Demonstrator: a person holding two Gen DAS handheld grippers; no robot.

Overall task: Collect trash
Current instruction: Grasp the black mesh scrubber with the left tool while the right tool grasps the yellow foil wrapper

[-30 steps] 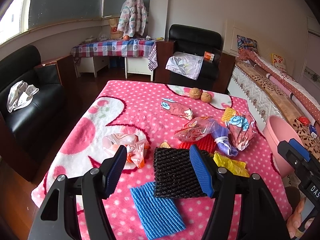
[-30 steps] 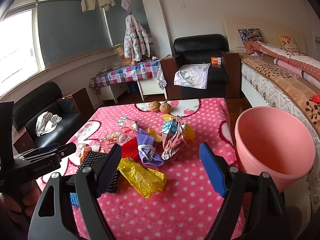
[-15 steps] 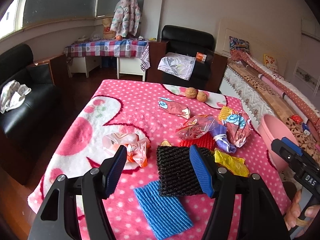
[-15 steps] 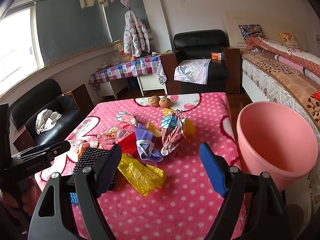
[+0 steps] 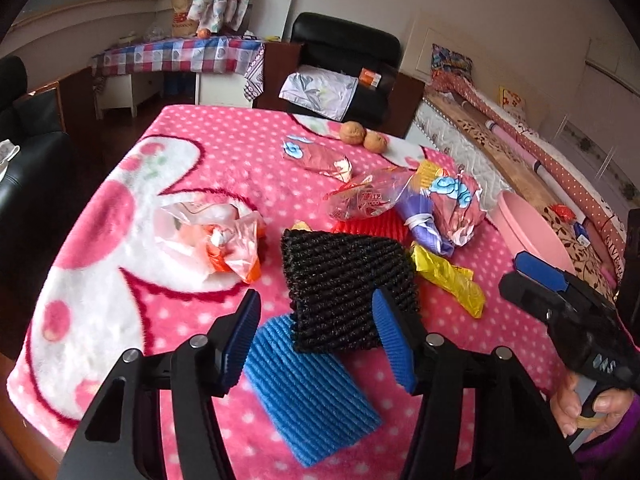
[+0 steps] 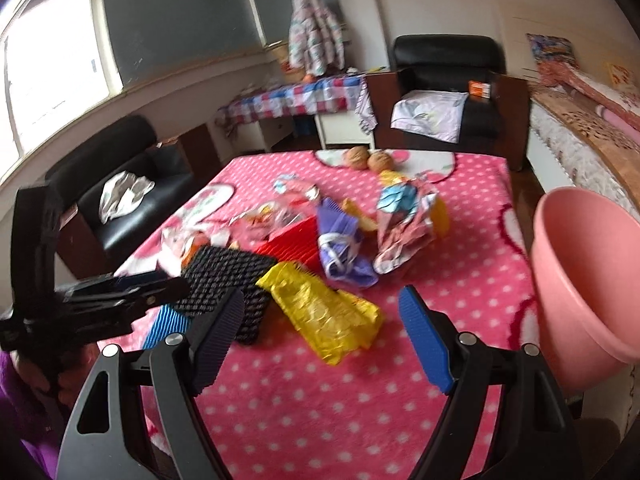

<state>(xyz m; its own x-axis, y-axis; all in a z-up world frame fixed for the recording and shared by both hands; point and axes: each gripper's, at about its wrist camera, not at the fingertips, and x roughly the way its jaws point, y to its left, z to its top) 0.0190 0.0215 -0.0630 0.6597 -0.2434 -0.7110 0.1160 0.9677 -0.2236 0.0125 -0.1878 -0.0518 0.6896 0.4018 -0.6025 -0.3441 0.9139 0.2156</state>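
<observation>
Left claw (image 5: 316, 338) is spread wide and holds nothing; it hangs low over the near edge of the bench (image 5: 120, 152), which is covered by a pink polka-dot blanket. Between its blue fingertips (image 5: 394, 342) lie the black mesh pad (image 5: 344, 284) and the blue ribbed pad (image 5: 308, 392); the black one overlaps the blue one's far end. Contact between fingers and pads cannot be confirmed.

Right claw (image 6: 322, 338) is likewise spread and empty, above the near right part of the bench. The yellow foil wrapper (image 6: 324, 314) lies just beyond its fingers.

Remaining trash sits mid-bench: a clear plastic bag with orange print (image 5: 216, 236) at left, a red ribbed pad (image 5: 372, 226) partly under the black one, a purple wrapper (image 5: 424, 224), and a crumpled foil wrapper (image 5: 456, 208) to the right. Two walnuts (image 5: 362, 138) rest at the far edge.

The pink bucket (image 6: 584, 272) stands off the bench's right side.
</observation>
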